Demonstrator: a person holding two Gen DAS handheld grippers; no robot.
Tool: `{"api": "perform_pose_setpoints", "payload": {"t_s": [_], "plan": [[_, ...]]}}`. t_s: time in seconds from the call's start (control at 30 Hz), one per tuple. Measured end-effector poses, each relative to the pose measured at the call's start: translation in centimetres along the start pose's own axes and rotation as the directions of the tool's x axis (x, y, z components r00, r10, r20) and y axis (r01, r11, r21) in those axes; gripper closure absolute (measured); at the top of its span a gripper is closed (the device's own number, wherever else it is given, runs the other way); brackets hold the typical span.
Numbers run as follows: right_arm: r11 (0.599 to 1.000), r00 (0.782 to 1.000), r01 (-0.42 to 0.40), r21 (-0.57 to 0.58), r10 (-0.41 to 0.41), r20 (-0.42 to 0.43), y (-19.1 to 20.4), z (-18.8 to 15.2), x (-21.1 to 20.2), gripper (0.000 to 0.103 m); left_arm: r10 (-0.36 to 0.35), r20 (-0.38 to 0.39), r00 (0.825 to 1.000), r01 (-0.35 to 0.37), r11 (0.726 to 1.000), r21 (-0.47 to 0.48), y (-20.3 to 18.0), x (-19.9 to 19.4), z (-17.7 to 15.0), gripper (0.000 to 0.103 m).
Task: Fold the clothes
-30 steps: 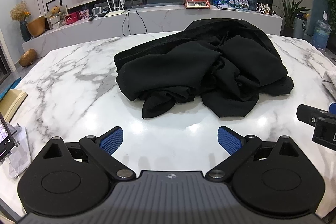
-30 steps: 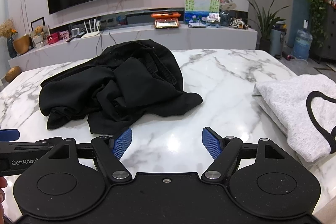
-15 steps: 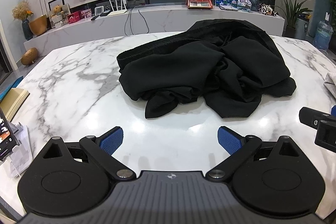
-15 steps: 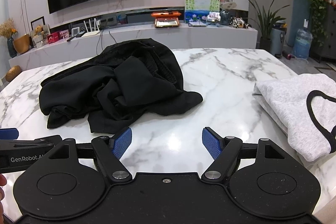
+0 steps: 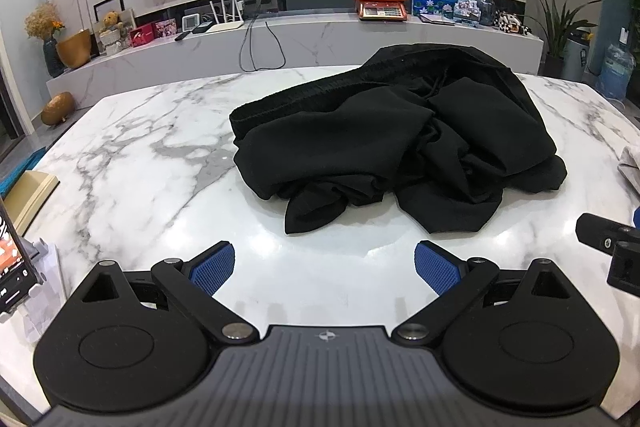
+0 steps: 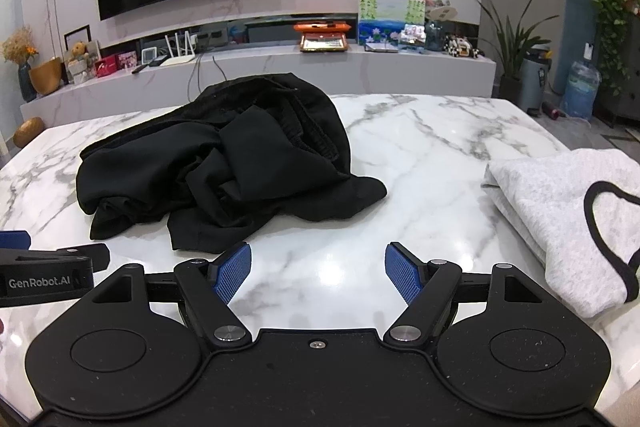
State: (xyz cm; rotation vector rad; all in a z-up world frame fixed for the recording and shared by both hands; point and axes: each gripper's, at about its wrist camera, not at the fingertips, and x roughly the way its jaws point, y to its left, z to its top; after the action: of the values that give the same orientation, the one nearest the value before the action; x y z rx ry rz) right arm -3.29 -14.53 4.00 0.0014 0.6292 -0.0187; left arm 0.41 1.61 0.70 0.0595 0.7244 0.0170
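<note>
A crumpled black garment (image 5: 392, 147) lies in a heap on the white marble table (image 5: 140, 163); it also shows in the right wrist view (image 6: 224, 163). My left gripper (image 5: 324, 267) is open and empty, hovering near the table's front edge, short of the heap. My right gripper (image 6: 318, 267) is open and empty, to the right of the heap's front corner. A folded grey garment with black trim (image 6: 572, 211) lies at the table's right.
A phone on a stand (image 5: 12, 267) and a book (image 5: 28, 195) sit at the left edge. The other gripper's tip shows at the right of the left wrist view (image 5: 608, 239) and at the left of the right wrist view (image 6: 48, 267). A long shelf with clutter (image 5: 320, 27) stands behind.
The left gripper has drifted slightly left, so the black heap sits a little further right in its view. The right gripper has barely moved. Both stay open.
</note>
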Motion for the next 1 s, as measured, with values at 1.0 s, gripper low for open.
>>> {"api": "perform_pose_setpoints", "payload": {"t_s": [1.0], "plan": [[0.986, 0.985, -0.153, -0.073, 0.146, -0.091, -3.8, 9.8, 10.8, 0.066, 0.066, 0.065, 0.996, -0.068, 0.997, 0.027, 6.4, 8.8, 10.3, 0.01]]}}
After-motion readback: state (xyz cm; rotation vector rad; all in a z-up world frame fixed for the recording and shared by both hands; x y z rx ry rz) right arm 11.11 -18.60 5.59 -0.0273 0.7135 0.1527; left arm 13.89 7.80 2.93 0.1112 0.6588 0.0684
